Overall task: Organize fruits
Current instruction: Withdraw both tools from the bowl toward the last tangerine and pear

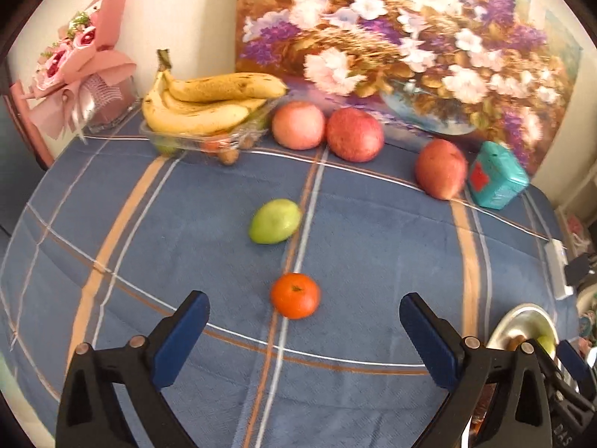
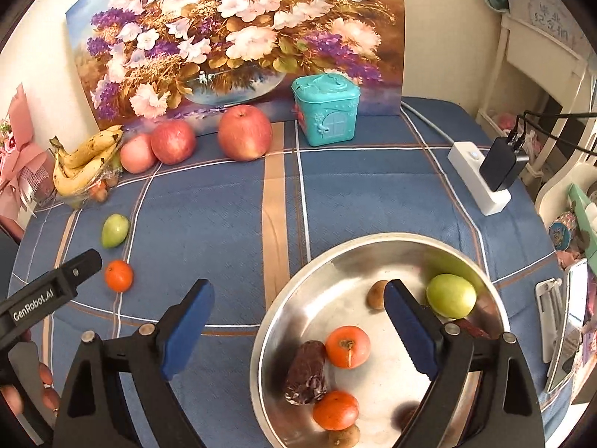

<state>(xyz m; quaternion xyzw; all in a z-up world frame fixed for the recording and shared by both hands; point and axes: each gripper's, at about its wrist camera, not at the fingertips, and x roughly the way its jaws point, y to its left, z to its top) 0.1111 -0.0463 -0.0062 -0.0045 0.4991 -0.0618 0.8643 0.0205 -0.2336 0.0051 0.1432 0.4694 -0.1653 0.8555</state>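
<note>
Our left gripper [image 1: 304, 330] stands wide and empty over the cloth, a tangerine [image 1: 295, 295] just ahead, a green fruit [image 1: 275, 220] beyond. Our right gripper [image 2: 298, 308], wide and empty, hangs over the steel bowl [image 2: 298, 283] holding fruit. Apples [image 2: 244, 132], bananas [image 1: 209, 102] and a teal box [image 2: 326, 110] line the painting [image 2: 238, 30].

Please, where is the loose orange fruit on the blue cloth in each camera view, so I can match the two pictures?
Left wrist view: the loose orange fruit lies low in the centre, just beyond the open fingers.
Right wrist view: it lies at the far left.
Shared landmark: the green fruit lies just beyond it in both views.
</note>
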